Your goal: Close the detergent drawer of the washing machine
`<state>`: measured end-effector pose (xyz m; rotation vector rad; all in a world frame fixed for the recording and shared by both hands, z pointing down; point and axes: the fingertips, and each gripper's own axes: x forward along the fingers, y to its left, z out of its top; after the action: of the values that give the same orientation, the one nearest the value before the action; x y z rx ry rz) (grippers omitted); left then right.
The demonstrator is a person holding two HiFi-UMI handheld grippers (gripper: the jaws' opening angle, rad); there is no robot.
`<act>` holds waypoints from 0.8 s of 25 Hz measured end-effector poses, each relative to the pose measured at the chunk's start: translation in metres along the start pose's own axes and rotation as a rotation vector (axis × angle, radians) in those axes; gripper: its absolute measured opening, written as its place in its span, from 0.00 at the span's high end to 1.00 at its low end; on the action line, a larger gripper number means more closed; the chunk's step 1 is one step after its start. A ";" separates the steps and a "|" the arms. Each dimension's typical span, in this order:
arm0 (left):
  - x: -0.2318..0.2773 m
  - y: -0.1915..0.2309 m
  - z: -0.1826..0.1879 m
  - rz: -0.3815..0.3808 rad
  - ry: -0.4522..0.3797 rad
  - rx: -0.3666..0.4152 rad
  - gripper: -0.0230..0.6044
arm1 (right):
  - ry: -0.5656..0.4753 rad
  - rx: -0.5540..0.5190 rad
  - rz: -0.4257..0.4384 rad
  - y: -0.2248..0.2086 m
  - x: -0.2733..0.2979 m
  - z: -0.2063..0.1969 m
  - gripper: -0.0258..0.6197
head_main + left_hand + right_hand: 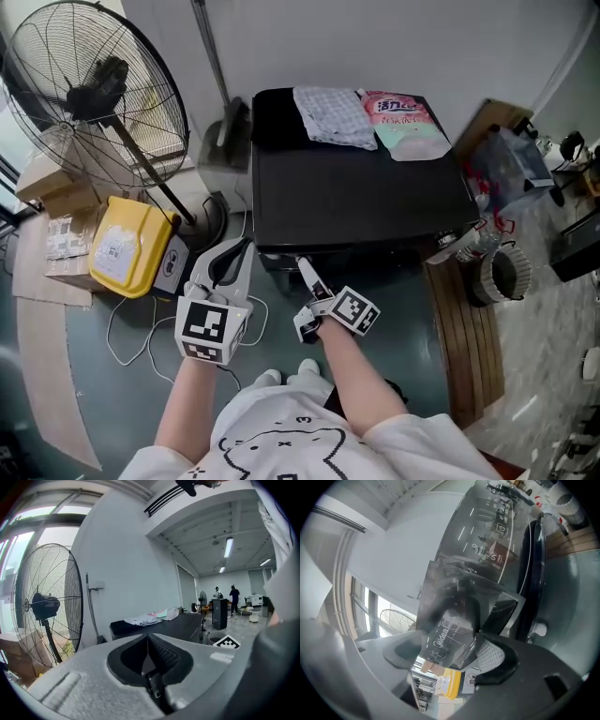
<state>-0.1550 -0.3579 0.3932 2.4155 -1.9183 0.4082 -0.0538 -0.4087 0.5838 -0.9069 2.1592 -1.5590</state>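
The black washing machine point(356, 197) stands in front of me, seen from above in the head view. My right gripper point(306, 269) reaches to the upper left of its front. In the right gripper view the glossy black detergent drawer point(450, 630), printed "Midea", stands out from the machine's front and fills the gap between the jaws, so the right gripper point(445, 653) is shut on its front panel. The door's round glass point(534, 569) lies to the right. My left gripper point(234, 253) hangs left of the machine, apart from it. Its jaws meet with nothing between them, so the left gripper point(148, 637) is shut.
A checked cloth point(335, 114) and a pink detergent bag point(408, 122) lie on the machine's top. A large floor fan point(94, 94), a yellow case point(131, 246) and loose cables point(141, 328) are on the left. A wooden bench point(464, 328) with a basket point(502, 274) stands on the right.
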 end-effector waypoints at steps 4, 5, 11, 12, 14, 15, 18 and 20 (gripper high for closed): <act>0.001 0.000 0.001 0.002 -0.002 0.003 0.94 | 0.000 -0.001 -0.004 0.000 0.000 0.001 0.41; 0.001 0.000 0.001 0.002 -0.002 0.003 0.94 | 0.001 -0.002 -0.004 0.000 0.000 0.001 0.41; 0.002 0.001 -0.001 0.003 -0.001 0.006 0.94 | 0.001 -0.005 -0.002 -0.001 0.003 0.002 0.40; 0.003 0.001 -0.002 0.003 0.001 0.005 0.94 | 0.002 -0.005 -0.003 -0.001 0.004 0.002 0.40; 0.003 0.002 -0.004 0.002 0.003 0.002 0.94 | 0.006 -0.008 -0.003 -0.001 0.005 0.002 0.40; 0.004 0.002 -0.005 0.002 0.004 0.001 0.94 | 0.009 -0.008 -0.003 -0.001 0.005 0.002 0.40; 0.006 0.001 -0.005 -0.001 0.004 0.002 0.94 | 0.013 -0.013 -0.001 -0.001 0.007 0.004 0.39; 0.007 0.000 -0.006 -0.002 0.005 0.005 0.94 | 0.015 -0.014 -0.008 -0.003 0.011 0.006 0.39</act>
<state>-0.1544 -0.3631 0.4004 2.4174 -1.9153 0.4190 -0.0580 -0.4207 0.5855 -0.9121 2.1819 -1.5611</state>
